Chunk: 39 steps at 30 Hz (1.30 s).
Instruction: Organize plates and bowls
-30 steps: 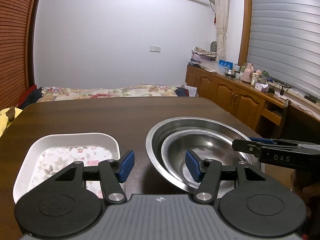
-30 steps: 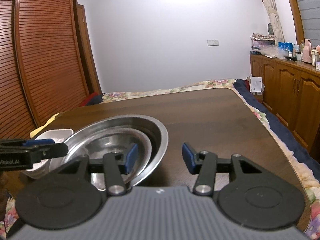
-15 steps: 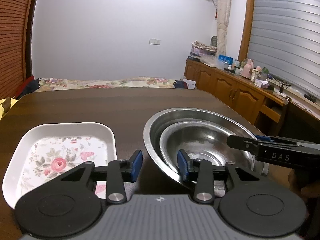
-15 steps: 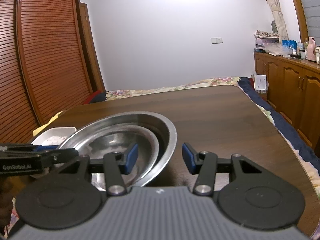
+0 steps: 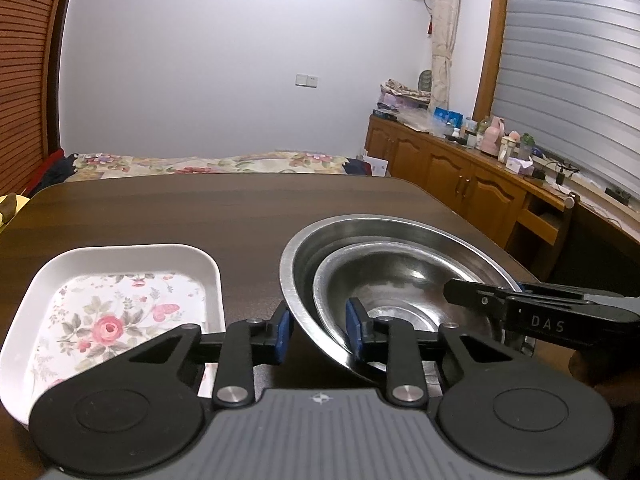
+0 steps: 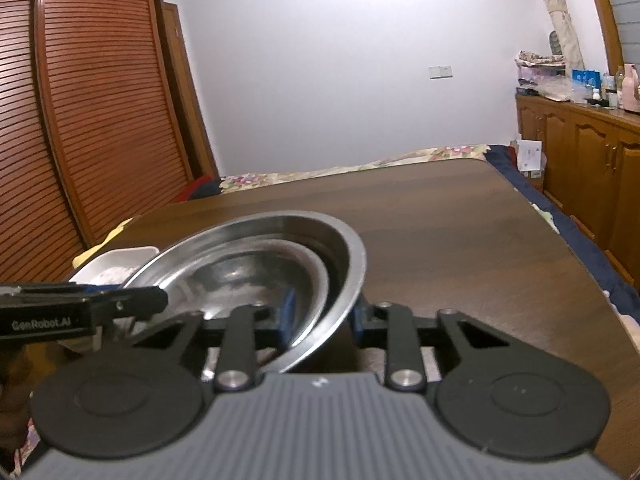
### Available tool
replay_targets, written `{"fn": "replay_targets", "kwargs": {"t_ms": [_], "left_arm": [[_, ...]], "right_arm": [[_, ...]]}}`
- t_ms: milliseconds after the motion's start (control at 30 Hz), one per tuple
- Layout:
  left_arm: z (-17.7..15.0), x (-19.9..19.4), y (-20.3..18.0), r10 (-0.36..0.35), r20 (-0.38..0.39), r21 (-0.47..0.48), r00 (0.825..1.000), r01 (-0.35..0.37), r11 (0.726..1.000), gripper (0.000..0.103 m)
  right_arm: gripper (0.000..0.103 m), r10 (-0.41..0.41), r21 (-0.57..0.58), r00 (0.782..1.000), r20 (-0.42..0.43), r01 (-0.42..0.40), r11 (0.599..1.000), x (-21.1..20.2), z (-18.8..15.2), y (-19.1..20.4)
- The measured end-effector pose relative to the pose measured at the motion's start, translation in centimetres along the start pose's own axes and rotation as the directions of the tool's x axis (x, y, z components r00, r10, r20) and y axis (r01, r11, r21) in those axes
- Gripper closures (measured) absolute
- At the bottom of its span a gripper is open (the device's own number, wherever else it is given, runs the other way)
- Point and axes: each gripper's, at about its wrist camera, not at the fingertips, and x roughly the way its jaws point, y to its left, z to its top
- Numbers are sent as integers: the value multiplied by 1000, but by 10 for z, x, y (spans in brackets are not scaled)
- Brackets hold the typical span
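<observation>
Two steel bowls sit nested on the dark wooden table (image 5: 200, 208), a small bowl (image 5: 400, 276) inside a large bowl (image 5: 400, 226). My left gripper (image 5: 318, 332) straddles their left rim. Its jaws are closing, one blue pad on the large bowl's outer wall and one inside the small bowl. On the opposite rim my right gripper (image 6: 322, 316) is closing the same way, with both bowl walls (image 6: 344, 264) between its pads. A white floral tray (image 5: 120, 252) lies to the left of the bowls. Each gripper shows in the other's view (image 5: 460, 296) (image 6: 156, 300).
The table's right edge (image 6: 580, 264) drops to a bed with a floral cover (image 5: 200, 162). Wooden cabinets (image 5: 460, 180) with bottles on top line the right wall. A slatted wooden wardrobe (image 6: 100, 120) stands at the left.
Both pairs of jaws have narrowed from wide apart to pinching the bowl rims. The bowls and the tray have stayed in place.
</observation>
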Motion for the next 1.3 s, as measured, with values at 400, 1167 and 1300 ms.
{"fn": "replay_targets", "kwargs": {"t_ms": [400,1167,1300], "left_arm": [[14,-18,5,-7,28,-9,1000,7,1000,73],[31,-73,65,88,119,-47,989,-83,995,73],[27,-78,79,110,119,-73,987,-102,992,74]], "right_arm": [[79,30,8,998,54,-31,999,-10,14,9],[79,166,-61,985,44,-163,985,5,39,73],[79,183,-83,983,15,-182,980,13,38,88]]}}
